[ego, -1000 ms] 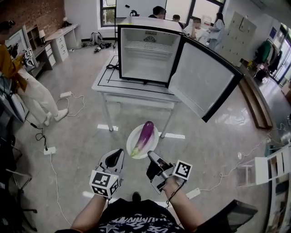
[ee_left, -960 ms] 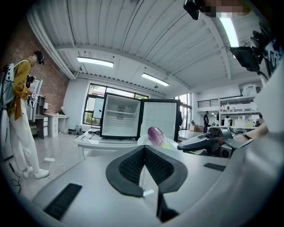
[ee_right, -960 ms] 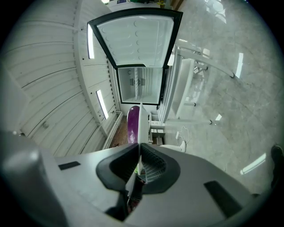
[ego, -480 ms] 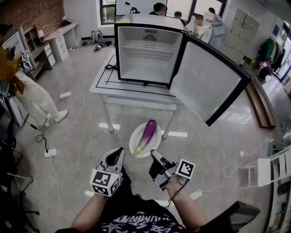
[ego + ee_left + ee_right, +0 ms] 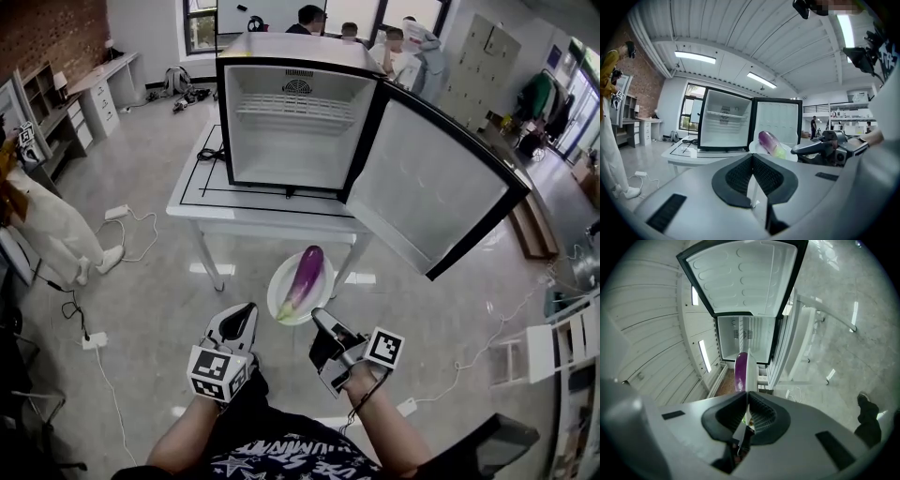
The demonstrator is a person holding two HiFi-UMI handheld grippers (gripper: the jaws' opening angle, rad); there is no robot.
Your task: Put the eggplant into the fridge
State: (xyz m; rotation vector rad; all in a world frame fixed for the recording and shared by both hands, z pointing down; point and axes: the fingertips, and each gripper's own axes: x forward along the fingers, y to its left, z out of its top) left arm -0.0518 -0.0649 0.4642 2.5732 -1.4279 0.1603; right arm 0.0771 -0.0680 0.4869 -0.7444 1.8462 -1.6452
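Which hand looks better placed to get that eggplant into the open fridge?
Probably the right gripper: it's clamped on the rim of the plate carrying the eggplant, facing the open fridge. The left gripper is shut, holding nothing.

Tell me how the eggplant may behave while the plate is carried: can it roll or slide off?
The eggplant looks round and glossy and lies loose on the shallow plate, so it would probably roll or slide if the plate tilts. The right gripper holds the plate at one spot on its rim, so the load may tip it.
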